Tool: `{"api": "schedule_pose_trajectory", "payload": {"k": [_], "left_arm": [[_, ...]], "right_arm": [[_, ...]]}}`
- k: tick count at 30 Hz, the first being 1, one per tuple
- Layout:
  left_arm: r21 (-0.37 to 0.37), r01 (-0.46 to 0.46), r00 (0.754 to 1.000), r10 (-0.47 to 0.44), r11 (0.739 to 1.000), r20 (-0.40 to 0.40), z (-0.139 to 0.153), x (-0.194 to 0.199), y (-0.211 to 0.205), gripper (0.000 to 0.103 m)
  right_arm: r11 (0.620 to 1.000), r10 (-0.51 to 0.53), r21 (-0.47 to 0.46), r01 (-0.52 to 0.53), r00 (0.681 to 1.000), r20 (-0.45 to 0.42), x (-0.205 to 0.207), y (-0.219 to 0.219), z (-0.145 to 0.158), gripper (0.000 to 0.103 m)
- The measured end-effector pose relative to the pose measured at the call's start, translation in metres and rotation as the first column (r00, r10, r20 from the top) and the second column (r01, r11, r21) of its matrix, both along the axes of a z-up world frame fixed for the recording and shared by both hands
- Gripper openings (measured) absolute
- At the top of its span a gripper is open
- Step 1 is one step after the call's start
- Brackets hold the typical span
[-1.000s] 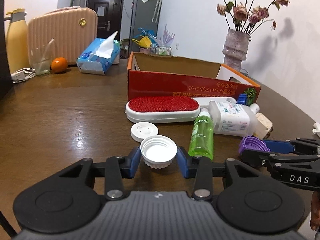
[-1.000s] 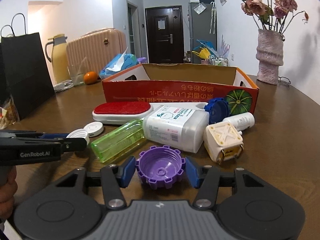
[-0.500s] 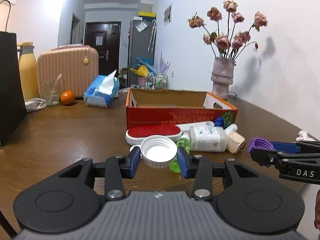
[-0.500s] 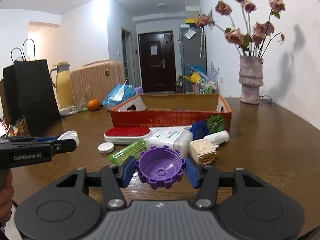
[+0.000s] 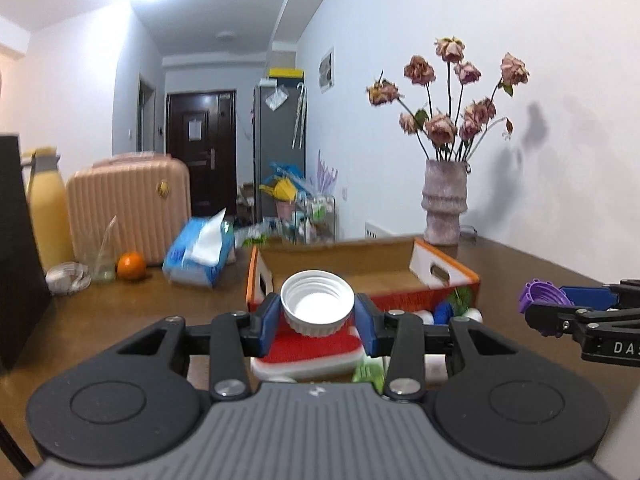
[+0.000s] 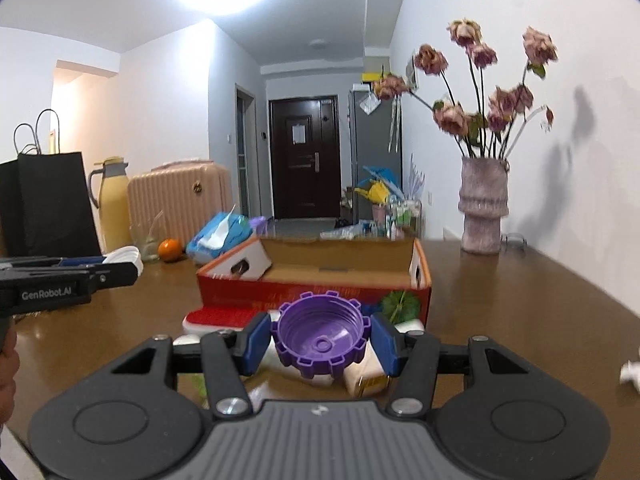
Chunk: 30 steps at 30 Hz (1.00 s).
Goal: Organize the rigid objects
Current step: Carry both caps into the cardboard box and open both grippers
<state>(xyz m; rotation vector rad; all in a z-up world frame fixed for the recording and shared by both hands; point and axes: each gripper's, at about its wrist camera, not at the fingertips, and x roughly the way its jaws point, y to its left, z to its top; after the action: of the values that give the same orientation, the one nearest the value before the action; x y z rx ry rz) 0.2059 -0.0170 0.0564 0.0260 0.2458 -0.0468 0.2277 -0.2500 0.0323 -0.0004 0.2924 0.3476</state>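
Two handheld tongs are raised above a brown bench. The left tongs are clamped on a white cap, open side up; the right tongs are clamped on a purple notched cap. Just beyond both stands an open red cardboard box.

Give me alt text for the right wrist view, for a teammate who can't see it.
The right gripper holds a purple notched cap, open side up, between its blue jaws, above a wooden table. Just beyond sits an open red cardboard box with a red brush and bottles in front. The left gripper, holding a white cap, enters at left.
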Motion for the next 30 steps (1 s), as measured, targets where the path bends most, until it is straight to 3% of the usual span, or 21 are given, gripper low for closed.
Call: {"api": "schedule_pose_trajectory", "payload": {"k": [9,16,21,24,30], "left_arm": [[0.021,-0.032,0.999,0.033,0.999,-0.022,0.012,0.098,0.002,0.040],[0.029,-0.038,0.996,0.041,0.999,-0.083,0.009,0.175,0.008,0.040],[0.015,-0.029,0.985,0.031,0.999,-0.170,0.001,0.234,0.015,0.040],[0.012,-0.020,0.967,0.023,1.000,-0.253,-0.010,0.277,0.018,0.041],[0.004,-0.016,0.892,0.016,1.000,-0.453,-0.037,0.352,0.028,0.041]], "right_arm": [[0.999,0.027,-0.037,-0.026,1.000,0.013,0.094,0.007,0.019,0.053],[1.000,0.018,0.007,-0.017,0.995,-0.098,0.194,0.007,0.014,0.054],[1.000,0.011,0.027,-0.006,0.977,-0.215,0.266,0.008,0.002,0.054],[1.000,-0.002,-0.018,-0.003,0.964,-0.267,0.303,0.017,-0.005,0.054],[0.990,-0.035,-0.137,-0.019,0.925,-0.378,0.371,0.035,-0.021,0.054]]}}
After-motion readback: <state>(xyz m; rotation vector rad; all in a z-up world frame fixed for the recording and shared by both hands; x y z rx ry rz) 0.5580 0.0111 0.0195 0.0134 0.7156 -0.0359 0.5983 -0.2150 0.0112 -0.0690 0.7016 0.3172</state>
